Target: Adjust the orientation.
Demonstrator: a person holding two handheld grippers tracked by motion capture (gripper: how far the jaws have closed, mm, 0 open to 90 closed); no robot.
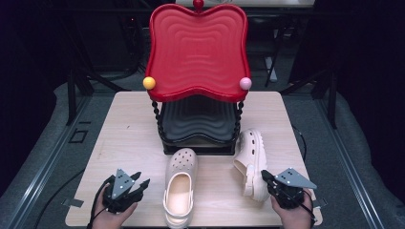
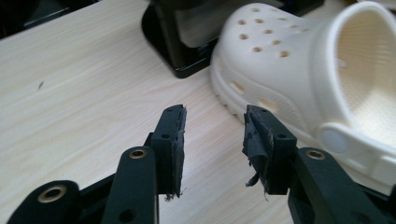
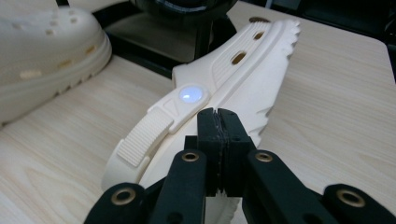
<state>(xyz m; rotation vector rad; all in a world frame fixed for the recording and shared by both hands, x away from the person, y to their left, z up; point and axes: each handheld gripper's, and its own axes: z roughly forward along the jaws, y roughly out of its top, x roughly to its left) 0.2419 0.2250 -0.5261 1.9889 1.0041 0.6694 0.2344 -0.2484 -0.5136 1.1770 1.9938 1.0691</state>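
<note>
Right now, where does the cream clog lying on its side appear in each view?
High view: tipped clog right of centre, just ahead of the right gripper.
Left gripper view: not in it; the clog there is the upright clog.
Right gripper view: centre, sole facing right, behind the closed jaws.
Shared landmark: the black base of the rack.

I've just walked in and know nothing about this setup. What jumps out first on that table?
A glossy red wavy tray tops a black two-tier stand at the table's far middle. In front lie two cream clogs: one upright at centre, one tipped on its side to the right. A hand-held black gripper sits near each, left gripper open, right gripper shut.
</note>
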